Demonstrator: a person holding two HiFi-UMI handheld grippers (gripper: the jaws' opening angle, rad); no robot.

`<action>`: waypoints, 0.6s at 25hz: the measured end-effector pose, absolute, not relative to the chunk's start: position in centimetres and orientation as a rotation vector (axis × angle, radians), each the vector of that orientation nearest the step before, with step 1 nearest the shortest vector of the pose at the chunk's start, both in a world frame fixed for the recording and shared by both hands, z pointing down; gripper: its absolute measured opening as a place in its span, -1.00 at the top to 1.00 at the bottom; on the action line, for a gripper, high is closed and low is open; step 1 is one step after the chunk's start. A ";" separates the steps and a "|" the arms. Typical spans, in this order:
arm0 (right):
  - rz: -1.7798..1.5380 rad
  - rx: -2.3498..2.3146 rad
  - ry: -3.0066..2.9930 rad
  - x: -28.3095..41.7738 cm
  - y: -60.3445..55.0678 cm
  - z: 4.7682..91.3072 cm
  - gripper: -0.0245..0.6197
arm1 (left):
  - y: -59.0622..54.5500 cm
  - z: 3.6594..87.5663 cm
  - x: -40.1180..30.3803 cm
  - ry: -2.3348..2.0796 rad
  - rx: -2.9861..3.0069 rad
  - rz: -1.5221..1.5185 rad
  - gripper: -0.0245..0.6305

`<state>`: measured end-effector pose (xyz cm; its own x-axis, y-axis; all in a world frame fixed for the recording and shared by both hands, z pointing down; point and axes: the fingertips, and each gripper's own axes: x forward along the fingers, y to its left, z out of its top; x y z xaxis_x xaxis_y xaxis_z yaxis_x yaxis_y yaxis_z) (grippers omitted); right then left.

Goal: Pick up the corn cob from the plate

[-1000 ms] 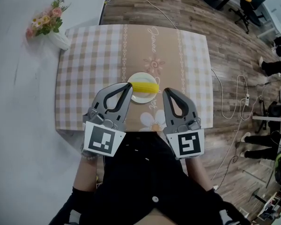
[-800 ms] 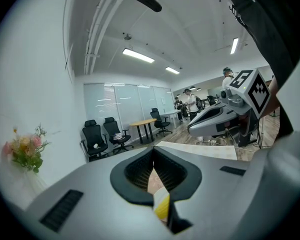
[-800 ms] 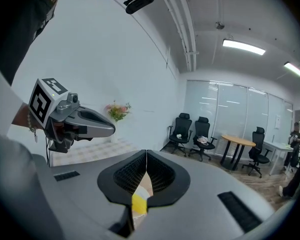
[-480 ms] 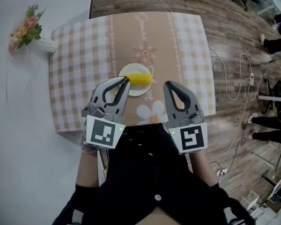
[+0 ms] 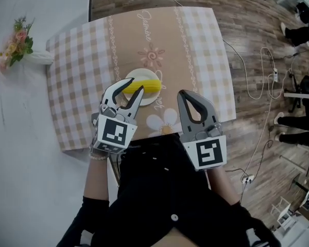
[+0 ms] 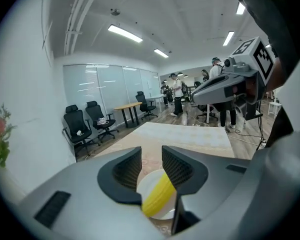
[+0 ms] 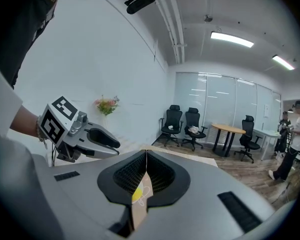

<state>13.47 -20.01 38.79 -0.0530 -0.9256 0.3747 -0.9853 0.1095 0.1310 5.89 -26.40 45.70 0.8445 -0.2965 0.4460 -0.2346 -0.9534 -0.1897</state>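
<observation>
1. A checked tablecloth (image 5: pixel 77 81) covers a table seen from above. A white plate (image 5: pixel 139 75) sits near its centre, and a yellow corn cob (image 5: pixel 148 87) lies across the plate from 9 to 3 o'clock.
2. The left gripper (image 5: pixel 132 86) reaches in from the plate's 7 o'clock. Its jaws are opening and frame the cob's nearer end without pressing on it. In the left gripper view, the cob (image 6: pixel 160 196) shows in the gap between the 2 ribbed pads.
3. The right gripper (image 5: pixel 185 94) hangs at the plate's 4 o'clock, jaws pressed together with nothing between them.
4. The cob looks light, stiff and rounded. Its bumpy kernels should give the pads purchase, though it may roll on the plate. The likely best hold is across its middle, 1 pad on each long side.
5. The left jaws hide the cob's 9 o'clock end from above. Whether it is real or a toy cannot be told.
</observation>
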 end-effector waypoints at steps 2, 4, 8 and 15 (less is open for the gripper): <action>0.240 1.873 -2.020 13.7 -19.7 39.1 0.80 | -26.4 47.0 5.9 0.396 -2.882 -0.783 0.51; 0.252 1.885 -2.011 14.1 -19.5 39.2 0.80 | -26.3 48.3 5.9 0.368 -2.863 -0.836 0.44; 0.257 1.908 -1.987 14.8 -19.1 39.2 0.80 | -26.4 50.3 6.1 0.329 -2.858 -0.892 0.23; 0.274 1.943 -1.948 16.0 -18.5 39.3 0.80 | -25.6 54.2 6.8 0.167 -2.781 -1.041 0.16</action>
<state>15.97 -18.53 39.33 0.0234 -0.9190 0.3935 -0.9919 0.0278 0.1239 6.79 -25.57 54.20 0.7506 -0.1623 0.6405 -0.0458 -0.9798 -0.1947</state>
